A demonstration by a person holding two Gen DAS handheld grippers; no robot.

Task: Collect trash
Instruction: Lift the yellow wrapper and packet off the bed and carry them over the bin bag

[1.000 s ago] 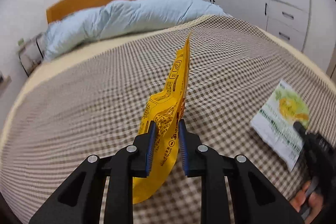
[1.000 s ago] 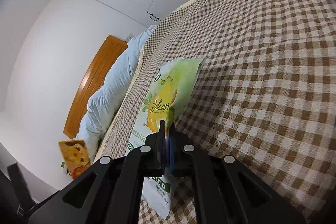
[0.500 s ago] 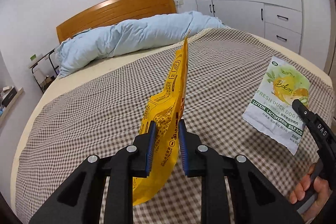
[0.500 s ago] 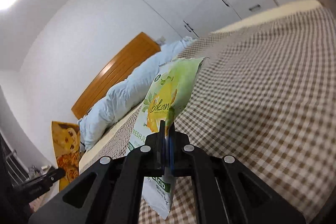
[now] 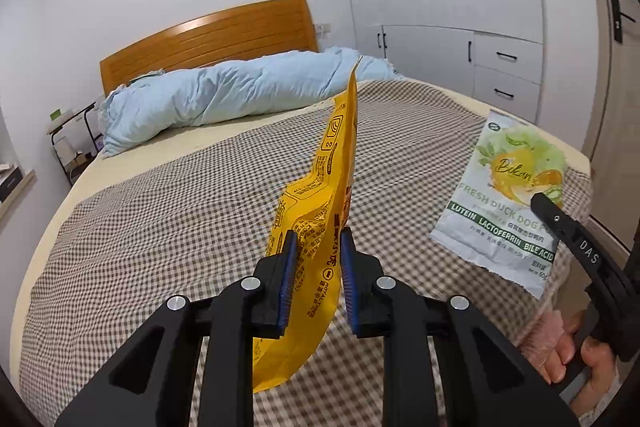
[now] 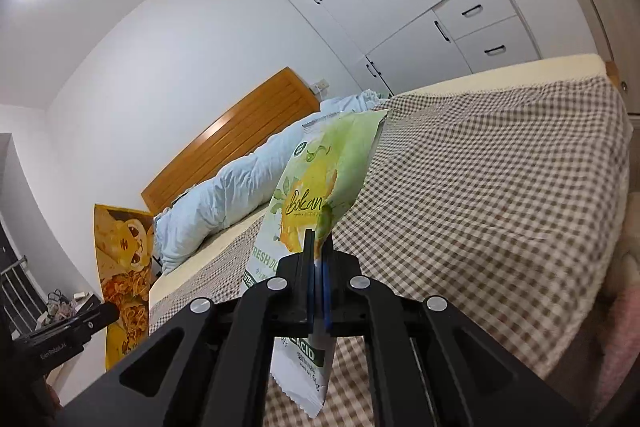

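Checked bedspread on bed, rumpled blue duvet by wooden headboard; white wardrobes beyond

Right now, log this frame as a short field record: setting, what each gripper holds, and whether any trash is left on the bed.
setting: bedroom, bed with checked bedspread, blue duvet by the wooden headboard
left gripper: shut on yellow packet, held edge-up above the bed
right gripper: shut on green-and-white dog food pouch, lifted off the bedspread
trash left on bed: none visible in either view
bin: not in view
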